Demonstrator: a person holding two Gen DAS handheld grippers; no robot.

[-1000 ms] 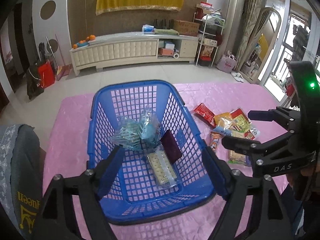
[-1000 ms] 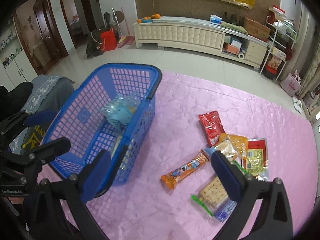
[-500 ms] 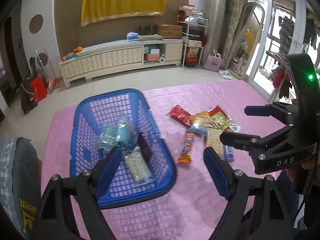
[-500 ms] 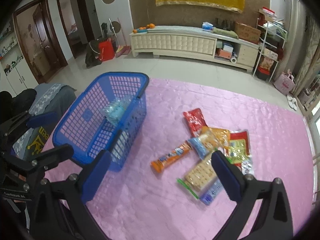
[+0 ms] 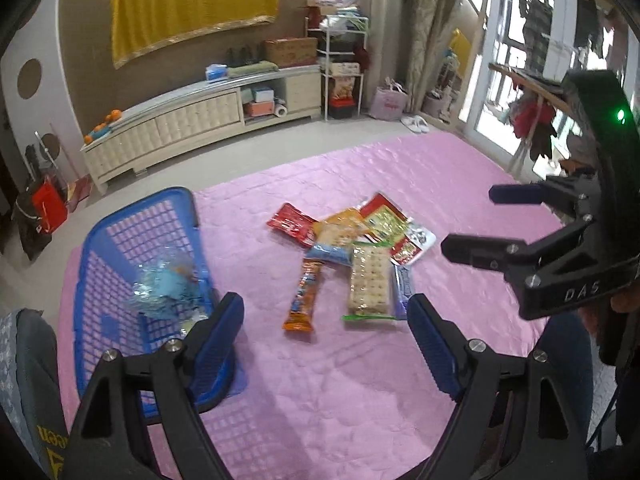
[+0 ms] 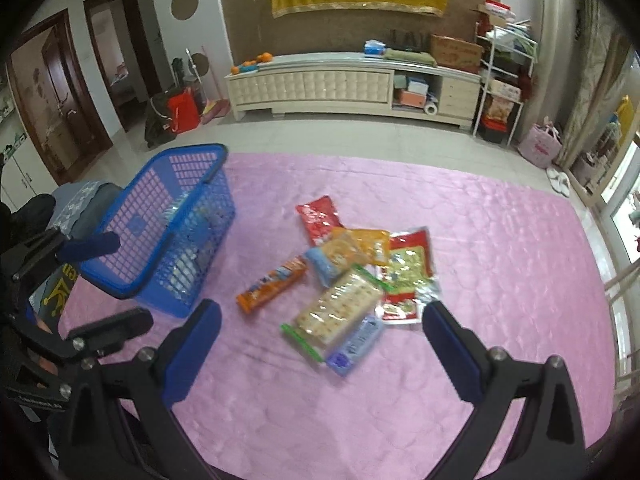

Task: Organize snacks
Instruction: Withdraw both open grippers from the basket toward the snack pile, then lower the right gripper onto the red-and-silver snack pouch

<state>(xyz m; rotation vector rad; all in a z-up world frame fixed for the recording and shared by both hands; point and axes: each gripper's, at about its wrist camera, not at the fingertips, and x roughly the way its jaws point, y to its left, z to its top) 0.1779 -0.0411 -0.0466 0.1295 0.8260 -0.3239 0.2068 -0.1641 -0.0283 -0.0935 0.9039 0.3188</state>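
A blue plastic basket (image 5: 120,232) (image 6: 176,200) stands on the left of the pink cloth and holds a clear blue bag (image 5: 164,284) and other packets. A pile of snack packets lies in the middle: an orange bar (image 5: 306,292) (image 6: 272,284), a cracker pack (image 5: 370,280) (image 6: 340,308), a red packet (image 5: 292,222) (image 6: 320,218), a small blue packet (image 6: 354,346). My left gripper (image 5: 326,340) is open and empty, above the cloth near the pile. My right gripper (image 6: 320,344) is open and empty, in front of the pile.
The pink cloth (image 6: 500,248) covers a table. A grey chair back (image 5: 24,368) is at the left edge. Beyond the table are a cream sideboard (image 6: 320,84), a shelf rack (image 6: 504,76) and bare floor.
Both grippers have swung right, away from the basket toward the snack pile. The left view now centres on the loose packets instead of the basket. Both stay open and empty.
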